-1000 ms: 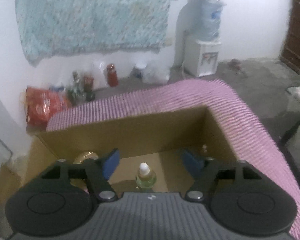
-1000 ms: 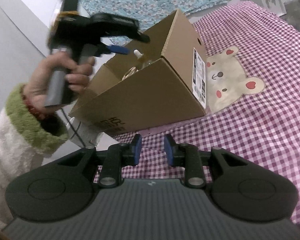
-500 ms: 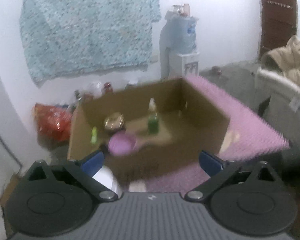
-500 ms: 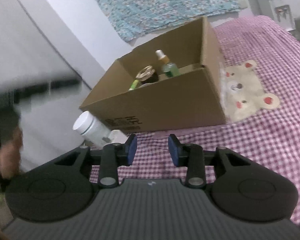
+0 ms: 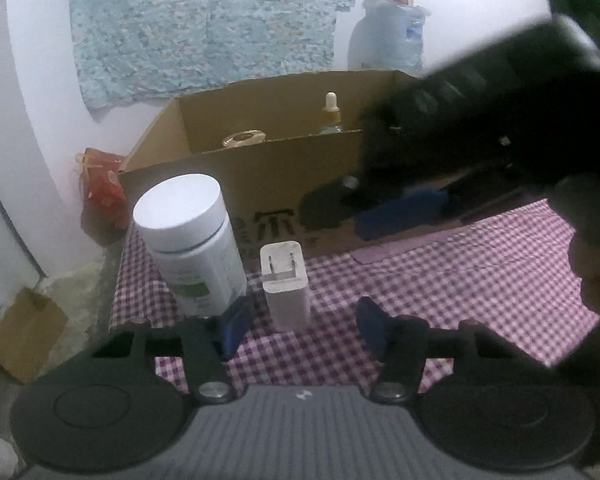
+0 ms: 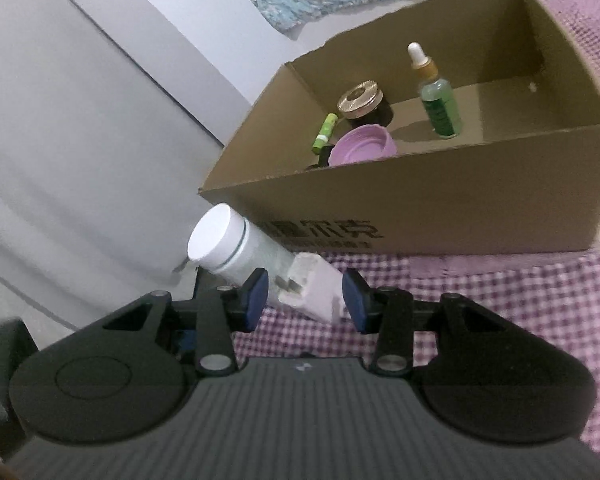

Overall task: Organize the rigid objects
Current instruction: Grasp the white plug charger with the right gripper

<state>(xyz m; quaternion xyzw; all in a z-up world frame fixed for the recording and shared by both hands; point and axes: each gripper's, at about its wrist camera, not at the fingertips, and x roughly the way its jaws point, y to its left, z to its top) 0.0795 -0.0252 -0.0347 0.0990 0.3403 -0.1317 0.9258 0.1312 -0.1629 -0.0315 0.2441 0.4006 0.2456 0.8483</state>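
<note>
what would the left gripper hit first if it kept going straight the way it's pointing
Most likely the white charger, standing on the checked cloth just ahead between the open left gripper's fingers. The white bottle stands just left of that line; depth is uncertain.

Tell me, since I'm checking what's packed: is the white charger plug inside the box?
No, the white charger plug stands on the checkered cloth outside the box.

Ahead of my left tongs I see a white wall [image 5: 440, 12] with a pale blue patterned cloth [image 5: 204, 24] hanging on it. To the right of the cloth stands a water bottle [image 5: 388, 36]. Lower left lie a red bag [image 5: 102, 190] and a small cardboard box [image 5: 24, 334] on grey floor [image 5: 72, 300]. Under both tongs spreads a purple checked cover [image 5: 440, 280]. Light is dim.
</note>
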